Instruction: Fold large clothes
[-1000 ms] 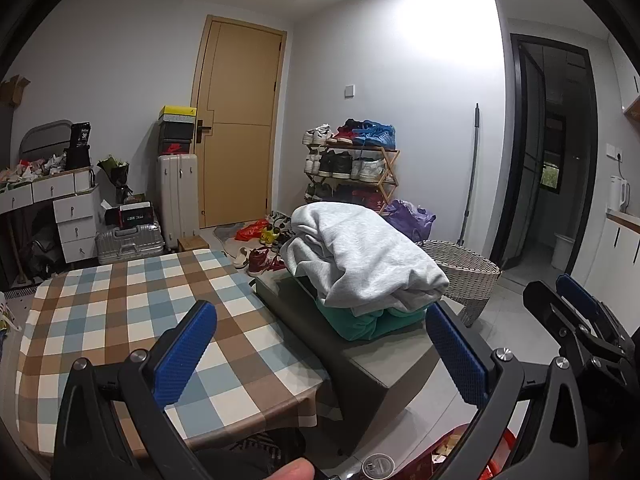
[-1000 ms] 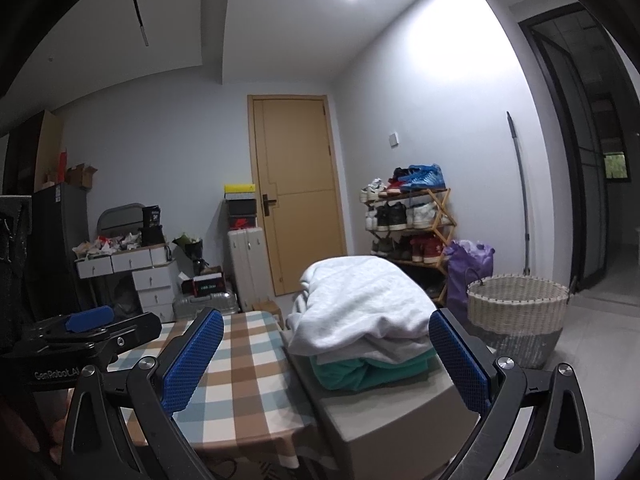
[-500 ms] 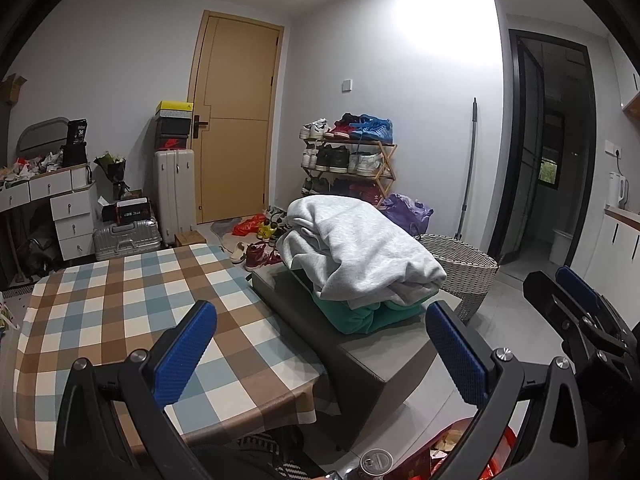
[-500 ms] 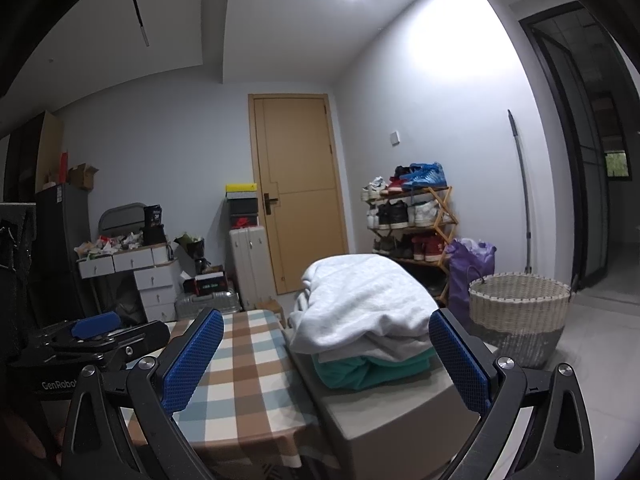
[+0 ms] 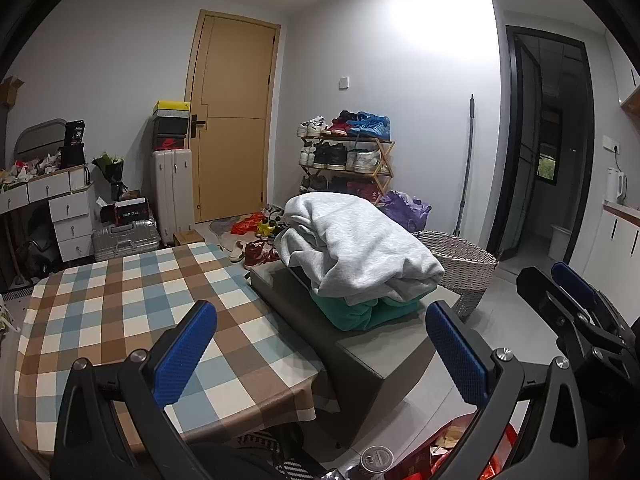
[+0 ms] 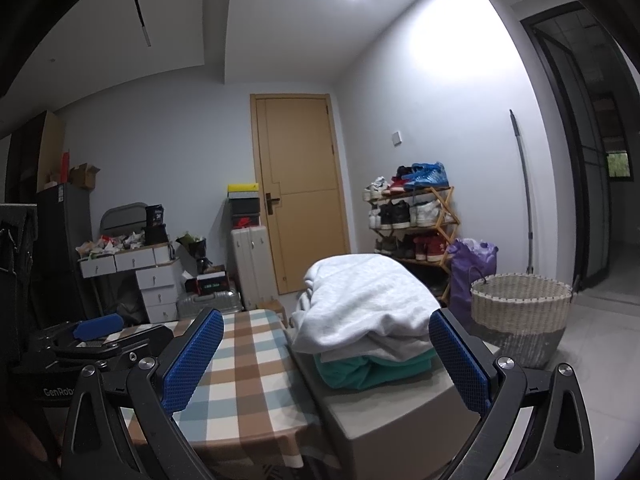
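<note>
A folded grey sweatshirt (image 5: 360,248) (image 6: 368,312) lies on top of a folded green garment (image 5: 360,314) (image 6: 368,372), both stacked on a grey box (image 5: 384,344) (image 6: 400,420) beside the checked table (image 5: 120,304) (image 6: 248,368). My left gripper (image 5: 320,352) is open with nothing between its blue pads, held short of the stack above the table's near edge. My right gripper (image 6: 326,360) is open too and empty, facing the stack from a short way off. In the left wrist view the right gripper (image 5: 576,312) shows at the right edge.
A woven basket (image 5: 460,268) (image 6: 520,316) stands on the floor right of the box. A shoe rack (image 5: 348,160), a white suitcase (image 5: 172,192), drawers (image 5: 68,216) and a closed door (image 5: 232,120) line the far wall. Red packaging (image 5: 480,452) lies near my feet.
Both grippers have drifted slightly; the clothes stack sits a little lower and nearer in the left wrist view. Both stay open and empty.
</note>
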Available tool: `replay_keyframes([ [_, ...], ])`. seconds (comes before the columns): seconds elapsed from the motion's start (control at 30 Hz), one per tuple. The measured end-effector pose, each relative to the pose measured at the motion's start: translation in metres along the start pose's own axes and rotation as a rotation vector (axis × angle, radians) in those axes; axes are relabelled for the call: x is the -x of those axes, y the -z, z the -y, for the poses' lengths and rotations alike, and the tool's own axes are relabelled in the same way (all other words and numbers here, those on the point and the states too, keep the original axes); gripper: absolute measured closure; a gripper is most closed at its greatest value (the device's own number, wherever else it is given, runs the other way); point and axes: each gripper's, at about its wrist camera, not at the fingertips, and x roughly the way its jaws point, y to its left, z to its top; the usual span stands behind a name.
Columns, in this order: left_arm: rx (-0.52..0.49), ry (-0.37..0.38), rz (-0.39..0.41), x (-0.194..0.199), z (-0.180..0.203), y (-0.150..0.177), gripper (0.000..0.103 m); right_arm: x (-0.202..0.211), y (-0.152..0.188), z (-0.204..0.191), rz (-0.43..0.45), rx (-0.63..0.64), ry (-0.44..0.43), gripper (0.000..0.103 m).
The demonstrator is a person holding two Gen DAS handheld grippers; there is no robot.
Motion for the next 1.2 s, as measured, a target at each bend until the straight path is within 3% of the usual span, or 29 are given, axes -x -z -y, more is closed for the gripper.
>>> replay_keyframes([
  [1.2,-0.005,-0.01,-0.025,-0.005,-0.01,0.001,0.001,-0.007,0.004,0.007,-0.038,-0.039,-0.009,0.0],
])
